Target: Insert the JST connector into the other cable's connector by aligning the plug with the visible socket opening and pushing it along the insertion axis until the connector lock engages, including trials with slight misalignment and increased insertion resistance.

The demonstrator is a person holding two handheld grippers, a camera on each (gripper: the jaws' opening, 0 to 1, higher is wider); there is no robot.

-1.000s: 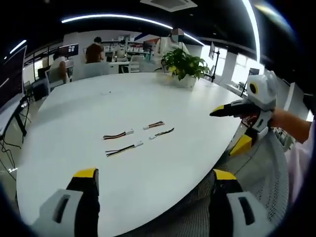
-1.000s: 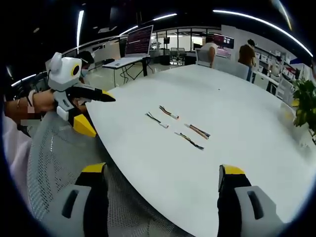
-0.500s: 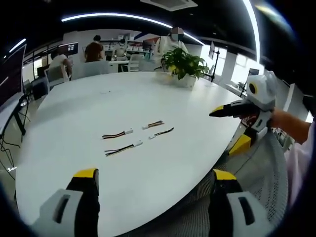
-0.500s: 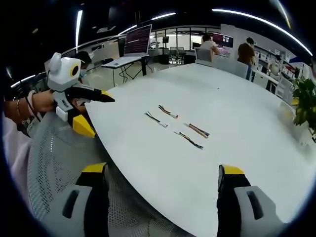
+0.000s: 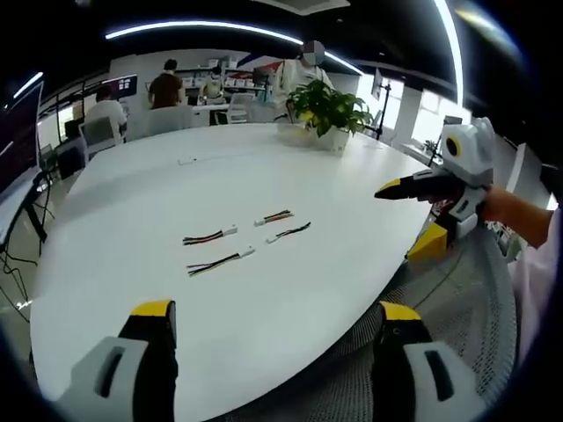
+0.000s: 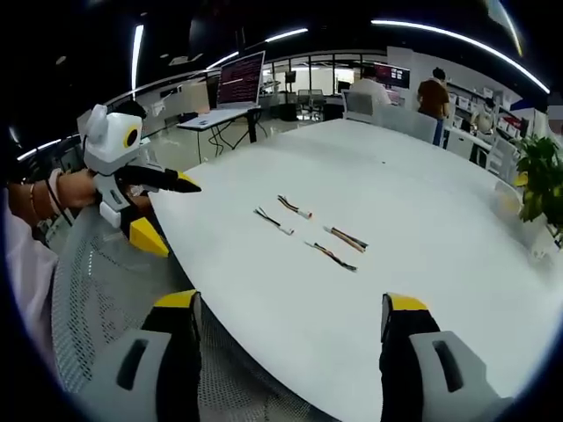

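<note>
Both views bright and mostly sharp in the centre. Light comes from long ceiling strips (image 5: 202, 28) and windows (image 5: 431, 110). White table (image 6: 422, 202) reflects it evenly, w/ only soft shadows. Strong fisheye bending at edges; background is a bit soft.

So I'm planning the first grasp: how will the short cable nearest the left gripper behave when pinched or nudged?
The nearest cable looks thin and short, so probably very light and floppy. Lying loose on the smooth white table, it would likely slide if nudged. Its white connector seems the stiffest part to pinch.
</note>
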